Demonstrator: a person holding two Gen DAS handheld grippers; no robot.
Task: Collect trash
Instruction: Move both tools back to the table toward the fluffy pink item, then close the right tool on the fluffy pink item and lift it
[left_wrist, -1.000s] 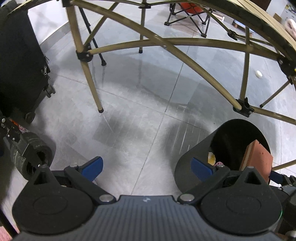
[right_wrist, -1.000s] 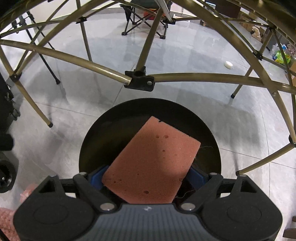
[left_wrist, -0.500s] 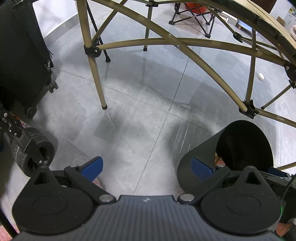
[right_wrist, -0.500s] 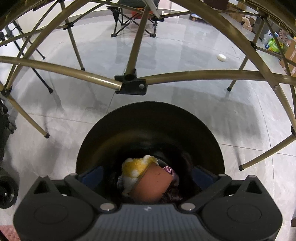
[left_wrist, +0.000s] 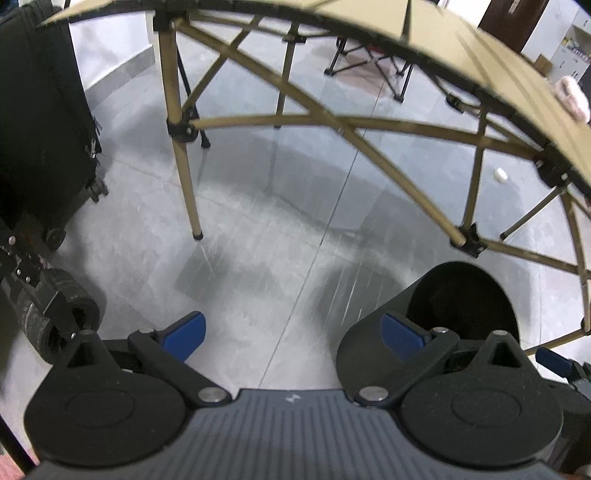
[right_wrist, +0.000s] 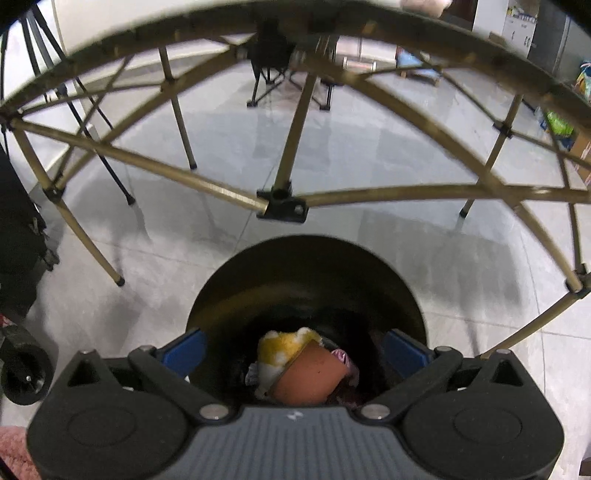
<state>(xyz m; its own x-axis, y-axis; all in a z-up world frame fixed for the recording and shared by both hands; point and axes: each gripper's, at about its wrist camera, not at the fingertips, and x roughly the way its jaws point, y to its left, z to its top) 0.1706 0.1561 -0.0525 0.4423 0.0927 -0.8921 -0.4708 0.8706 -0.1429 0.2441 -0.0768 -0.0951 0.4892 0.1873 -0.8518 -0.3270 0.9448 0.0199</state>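
Two sets of jaws spread wide, nothing between them: right gripper (right_wrist: 293, 349) over the black bin (right_wrist: 236, 291), where the terracotta sponge (right_wrist: 314, 380) lies; left gripper (left_wrist: 291, 332) above grey floor tiles (left_wrist: 258, 240), folding table (left_wrist: 443, 40) beyond.

A: Where does the left view look?
B: Steeply down at the floor (left_wrist: 295, 236), the bin (left_wrist: 369, 339) at lower right.
A: The right?
B: Straight into that bin (right_wrist: 306, 266), close above.
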